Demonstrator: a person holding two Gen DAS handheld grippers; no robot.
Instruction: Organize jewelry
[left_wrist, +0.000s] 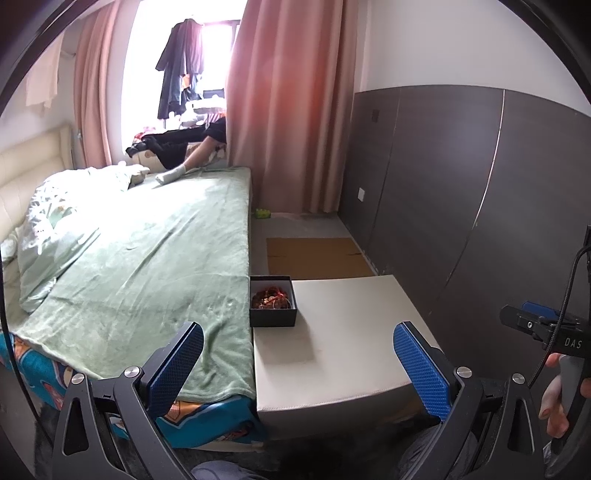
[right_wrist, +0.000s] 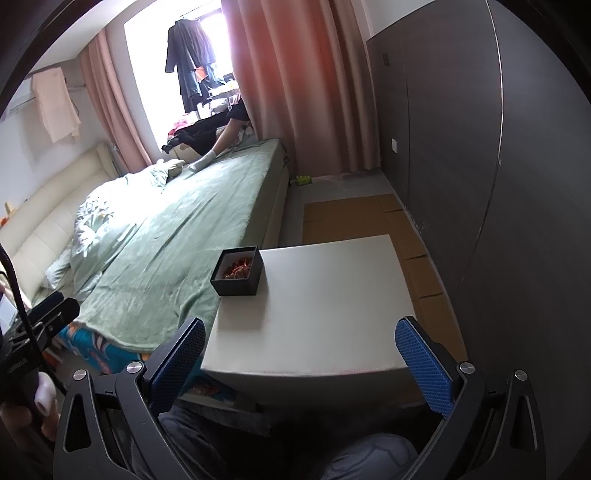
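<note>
On pale table (left_wrist: 351, 332), black jewelry box (left_wrist: 273, 314), "DAS" on right gripper (left_wrist: 546, 328)

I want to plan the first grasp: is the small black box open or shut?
Open: the small black box has no lid on, and its reddish jewelry shows inside.
</note>
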